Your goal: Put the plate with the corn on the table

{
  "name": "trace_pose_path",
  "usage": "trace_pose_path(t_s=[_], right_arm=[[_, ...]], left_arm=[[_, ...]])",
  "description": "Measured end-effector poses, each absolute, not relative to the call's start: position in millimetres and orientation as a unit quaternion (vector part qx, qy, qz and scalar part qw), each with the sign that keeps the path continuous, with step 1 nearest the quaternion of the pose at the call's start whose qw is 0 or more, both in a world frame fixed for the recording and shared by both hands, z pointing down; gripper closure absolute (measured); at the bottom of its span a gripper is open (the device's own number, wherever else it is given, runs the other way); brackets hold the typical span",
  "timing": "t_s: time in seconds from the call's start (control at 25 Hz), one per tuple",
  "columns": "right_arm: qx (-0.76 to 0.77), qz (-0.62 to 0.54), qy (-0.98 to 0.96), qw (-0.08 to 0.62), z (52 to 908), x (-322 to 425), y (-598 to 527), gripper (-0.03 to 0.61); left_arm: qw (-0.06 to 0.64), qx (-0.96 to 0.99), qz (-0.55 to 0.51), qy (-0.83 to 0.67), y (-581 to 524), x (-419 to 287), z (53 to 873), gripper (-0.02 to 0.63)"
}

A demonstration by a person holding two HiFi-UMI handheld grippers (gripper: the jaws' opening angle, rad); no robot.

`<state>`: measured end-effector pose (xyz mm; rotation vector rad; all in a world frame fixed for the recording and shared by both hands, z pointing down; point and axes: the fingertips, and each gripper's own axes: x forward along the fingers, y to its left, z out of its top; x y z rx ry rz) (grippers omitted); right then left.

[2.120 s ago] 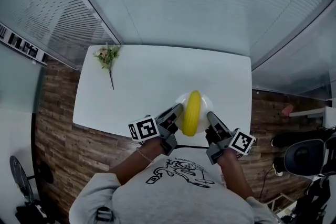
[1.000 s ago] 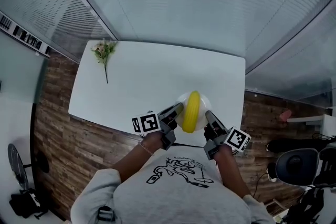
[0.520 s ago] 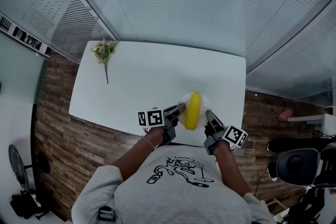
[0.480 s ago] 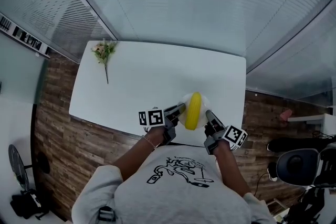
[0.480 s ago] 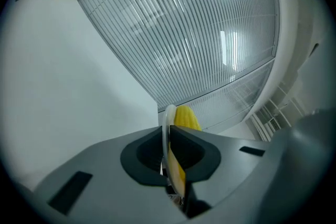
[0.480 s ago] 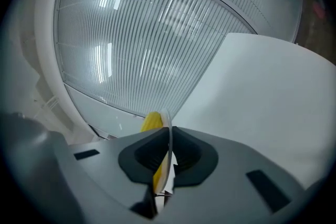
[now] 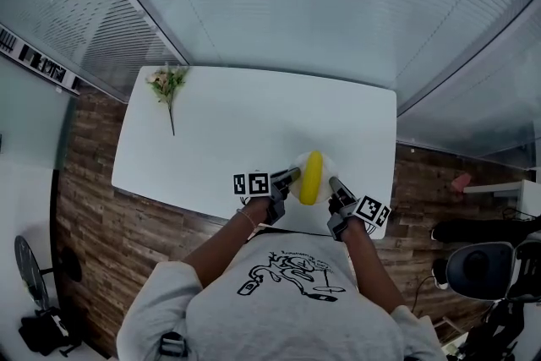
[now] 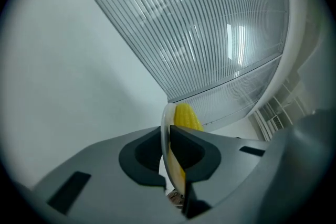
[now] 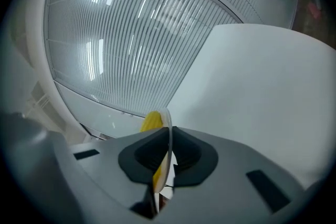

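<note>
Here left claw [image 7: 290, 176] and right claw [image 7: 333, 182] each pinched opposite rims of the plate [image 8: 164, 139], corn [image 7: 311, 177] lengthwise between them, at the near edge of the desk [image 7: 245, 118].

Smooth matt white table [image 7: 254, 123], floor [image 7: 93, 207] of grainy brown wood planks, plate [image 7: 327, 167] thin glossy white w/ translucent rim, corn [image 7: 311, 177] yellow & bumpy, left gripper [image 8: 167, 131] & right gripper [image 9: 170, 131] matt grey plastic, shirt [image 7: 279, 300] grey cloth.
</note>
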<state>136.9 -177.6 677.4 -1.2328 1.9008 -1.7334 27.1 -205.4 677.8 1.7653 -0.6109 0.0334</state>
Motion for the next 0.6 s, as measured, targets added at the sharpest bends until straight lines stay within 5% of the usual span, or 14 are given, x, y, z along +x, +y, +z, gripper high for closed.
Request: trace_pose_path(t_s=[0.6], right_arm=[[-0.433, -0.625, 0.638, 0.125, 745, 136, -187, 0.552]], left_arm=[[0.617, 0.738, 0.027, -0.273, -214, 26, 749, 0.578]])
